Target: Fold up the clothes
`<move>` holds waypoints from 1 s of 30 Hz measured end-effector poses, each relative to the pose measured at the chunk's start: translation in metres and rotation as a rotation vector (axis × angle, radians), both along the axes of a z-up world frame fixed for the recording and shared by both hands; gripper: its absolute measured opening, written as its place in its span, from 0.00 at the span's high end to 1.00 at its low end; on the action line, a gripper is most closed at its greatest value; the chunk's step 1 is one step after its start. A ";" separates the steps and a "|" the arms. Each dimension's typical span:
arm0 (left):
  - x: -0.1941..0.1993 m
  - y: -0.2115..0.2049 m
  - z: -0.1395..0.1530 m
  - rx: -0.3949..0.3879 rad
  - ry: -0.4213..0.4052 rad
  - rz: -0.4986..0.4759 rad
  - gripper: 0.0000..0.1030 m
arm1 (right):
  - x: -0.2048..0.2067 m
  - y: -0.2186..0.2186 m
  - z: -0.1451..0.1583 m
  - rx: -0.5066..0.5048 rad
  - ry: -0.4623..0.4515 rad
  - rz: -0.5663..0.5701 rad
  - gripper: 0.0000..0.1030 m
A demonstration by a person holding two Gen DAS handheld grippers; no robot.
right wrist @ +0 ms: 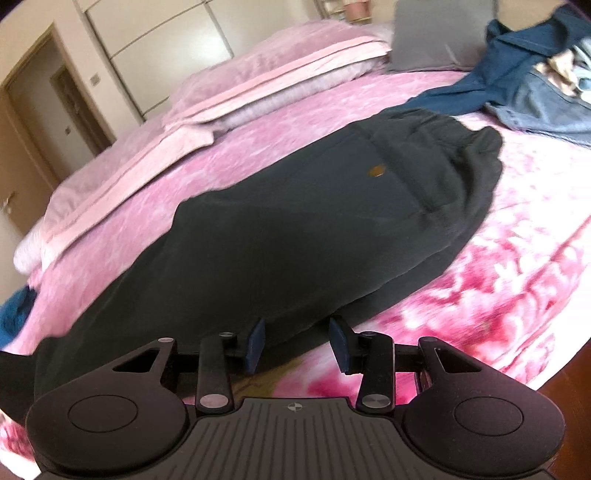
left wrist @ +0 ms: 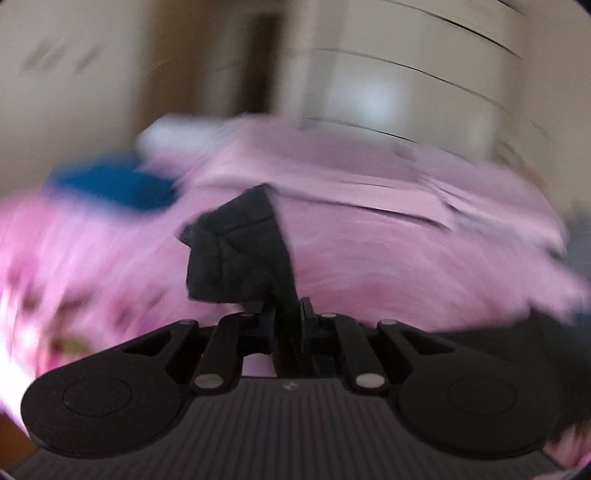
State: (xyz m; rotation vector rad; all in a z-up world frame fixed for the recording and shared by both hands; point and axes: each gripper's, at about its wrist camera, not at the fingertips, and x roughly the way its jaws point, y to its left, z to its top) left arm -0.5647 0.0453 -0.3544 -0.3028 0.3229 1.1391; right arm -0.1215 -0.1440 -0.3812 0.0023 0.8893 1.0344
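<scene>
On black sweatshirt (right wrist: 314,221), small unreadable orange label (right wrist: 376,171)

1 black garment (right wrist: 295,221), 2 pink pillows (right wrist: 288,70), 1 grey cushion (right wrist: 439,33).

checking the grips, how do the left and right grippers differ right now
The left gripper is shut on a bunched piece of black garment; the right gripper stands open, gripping nothing, its pads apart over the edge of the black garment spread on the pink bedspread. Both share the same black build.
</scene>
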 end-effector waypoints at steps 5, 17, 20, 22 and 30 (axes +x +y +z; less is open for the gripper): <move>0.107 -0.035 -0.007 0.004 0.022 -0.372 0.89 | 0.014 -0.015 0.001 0.036 0.018 -0.059 0.60; 0.142 -0.042 -0.026 -0.284 -0.029 -0.619 0.63 | 0.027 -0.012 0.018 0.192 0.193 -0.011 0.60; 0.107 -0.027 -0.007 -0.283 -0.135 -0.560 0.64 | 0.019 0.012 0.005 0.263 0.447 0.073 0.60; 0.086 -0.015 -0.008 -0.286 -0.164 -0.475 0.69 | 0.011 0.028 -0.010 0.252 0.603 0.084 0.60; 0.017 0.012 -0.041 -0.425 -0.295 -0.317 0.69 | -0.008 0.060 -0.033 0.104 0.672 0.076 0.60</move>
